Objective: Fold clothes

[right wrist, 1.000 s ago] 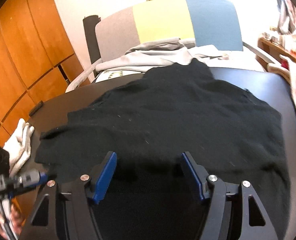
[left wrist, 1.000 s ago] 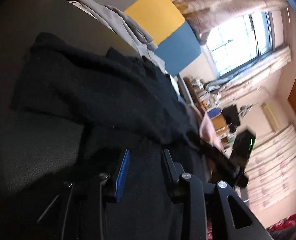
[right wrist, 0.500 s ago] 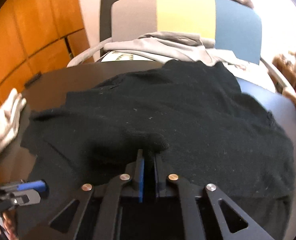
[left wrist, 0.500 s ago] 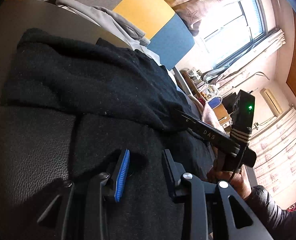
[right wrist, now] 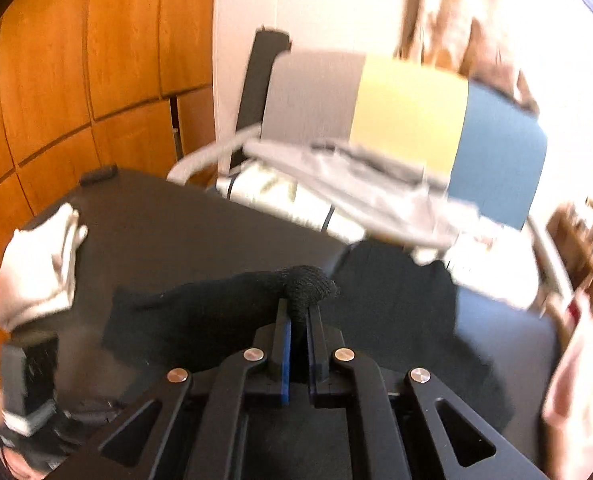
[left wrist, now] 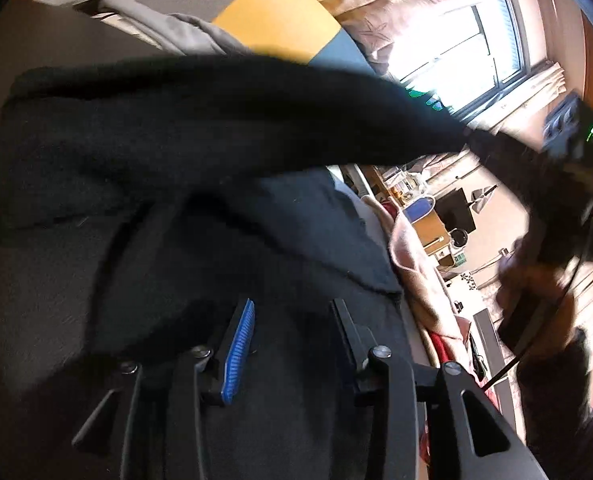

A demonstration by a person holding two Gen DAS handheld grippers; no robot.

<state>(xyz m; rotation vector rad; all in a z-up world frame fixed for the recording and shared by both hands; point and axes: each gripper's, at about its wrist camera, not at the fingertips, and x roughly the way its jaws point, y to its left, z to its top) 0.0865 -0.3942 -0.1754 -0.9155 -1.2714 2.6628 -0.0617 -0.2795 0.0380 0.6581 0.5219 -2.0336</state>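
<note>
A black knit sweater (left wrist: 200,132) lies on a dark table (left wrist: 24,264). My right gripper (right wrist: 299,312) is shut on a bunched fold of the sweater (right wrist: 308,280) and holds it lifted above the table. In the left wrist view that gripper (left wrist: 472,140) pulls the cloth up and to the right in a taut sheet. My left gripper (left wrist: 292,316) is open, its jaws low over the near part of the sweater with nothing between them.
A chair with a grey, yellow and blue back (right wrist: 408,108) stands behind the table with grey clothes (right wrist: 360,184) heaped on it. A folded white garment (right wrist: 36,264) lies at the table's left edge. Pink cloth (left wrist: 420,264) lies to the right. Wood panels (right wrist: 76,80) line the left wall.
My right gripper closed on the sweater's near edge and has lifted it up and away from the table. My left gripper stayed open and almost still.
</note>
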